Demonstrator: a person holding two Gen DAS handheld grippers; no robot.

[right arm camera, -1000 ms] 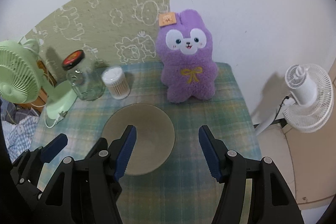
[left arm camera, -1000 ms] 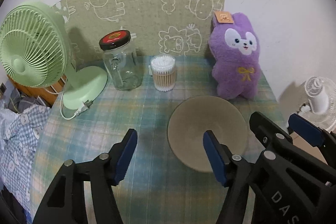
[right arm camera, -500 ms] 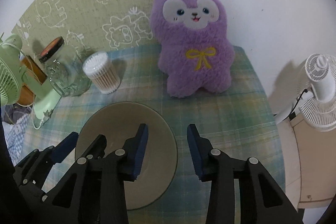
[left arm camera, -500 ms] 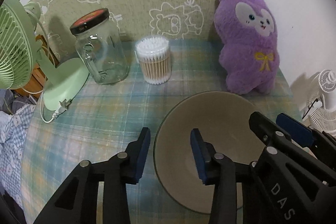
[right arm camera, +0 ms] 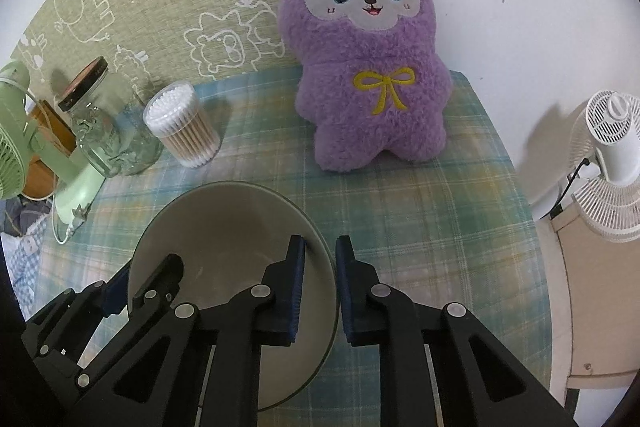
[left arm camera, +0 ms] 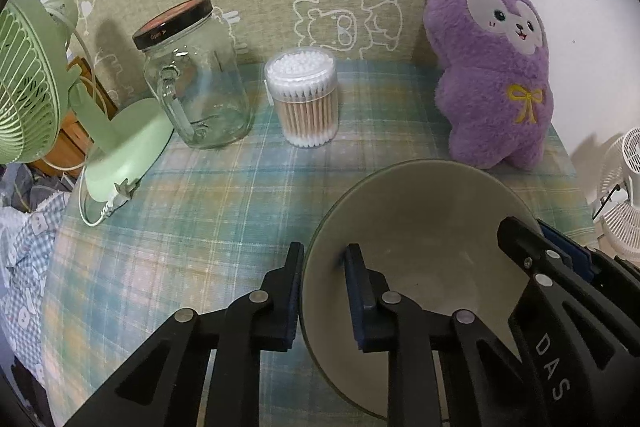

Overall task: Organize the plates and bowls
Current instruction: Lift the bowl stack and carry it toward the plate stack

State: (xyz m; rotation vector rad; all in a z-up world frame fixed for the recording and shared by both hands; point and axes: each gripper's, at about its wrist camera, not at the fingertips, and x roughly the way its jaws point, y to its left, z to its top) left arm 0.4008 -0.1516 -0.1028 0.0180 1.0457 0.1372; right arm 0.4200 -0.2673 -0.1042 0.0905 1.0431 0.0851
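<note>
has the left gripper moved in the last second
Yes. The left gripper has come forward and down: the jar looms larger in its view, and its fingers have narrowed to straddle the bowl rim's left side.

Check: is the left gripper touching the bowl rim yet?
Cannot tell. In the left wrist view the left gripper straddles the bowl rim, one finger inside, one outside, but pad contact isn't plainly visible.

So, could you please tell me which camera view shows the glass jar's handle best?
The left wrist view: the glass jar faces it, its handle clearly outlined. In the right wrist view the jar sits near the edge, its handle indistinct.
</note>
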